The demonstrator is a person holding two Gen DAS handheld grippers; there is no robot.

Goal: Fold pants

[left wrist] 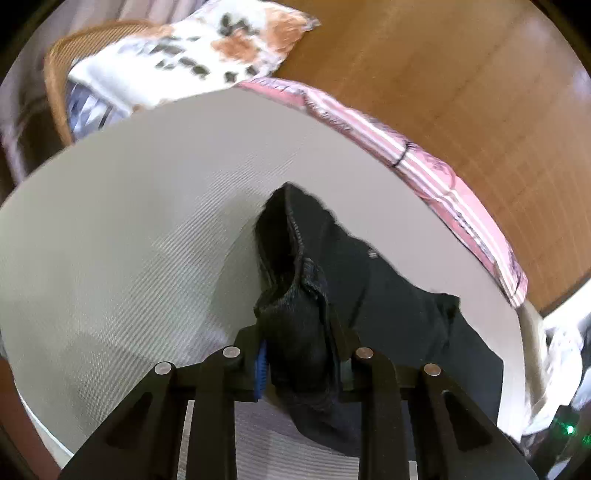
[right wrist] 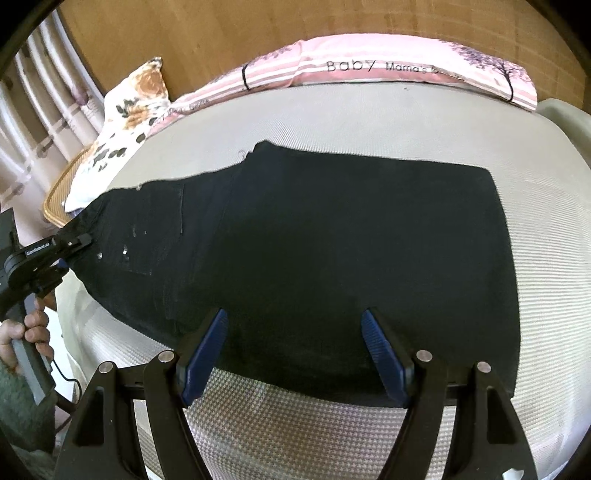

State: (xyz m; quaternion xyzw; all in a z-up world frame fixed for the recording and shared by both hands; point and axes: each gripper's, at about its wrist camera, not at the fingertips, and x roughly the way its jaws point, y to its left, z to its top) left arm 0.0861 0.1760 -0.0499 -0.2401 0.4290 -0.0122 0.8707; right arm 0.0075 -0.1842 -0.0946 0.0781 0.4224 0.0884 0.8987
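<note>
My left gripper (left wrist: 300, 363) is clamped on a bunched fold of the black pants (right wrist: 314, 251) at their waist end, the dark denim squeezed between my pads, with one blue pad (left wrist: 261, 371) showing at the cloth's left side. A seamed edge of the fabric stands up from my grip and runs away from me in a ridge. From my right wrist view, that same gripper (right wrist: 86, 242) bites the waist end over the mattress's left edge, and a hand (right wrist: 26, 332) holds its handle.

My right gripper (right wrist: 293, 350) has its jaws spread wide, with nothing pinched. Its blue pads (right wrist: 207, 354) hang above the near edge of the pants, one to each side.

The pants lie flat across the middle of the grey-white mattress (right wrist: 554, 258), stretched from the left edge toward the right. A back pocket shows near the lifted left end. A pink striped pillow (right wrist: 388, 66) lies along the mattress's far edge, against a wooden headboard (right wrist: 221, 33). A floral cushion (right wrist: 122, 136) sits at the far left corner, resting on a wicker chair (right wrist: 59, 192).
</note>
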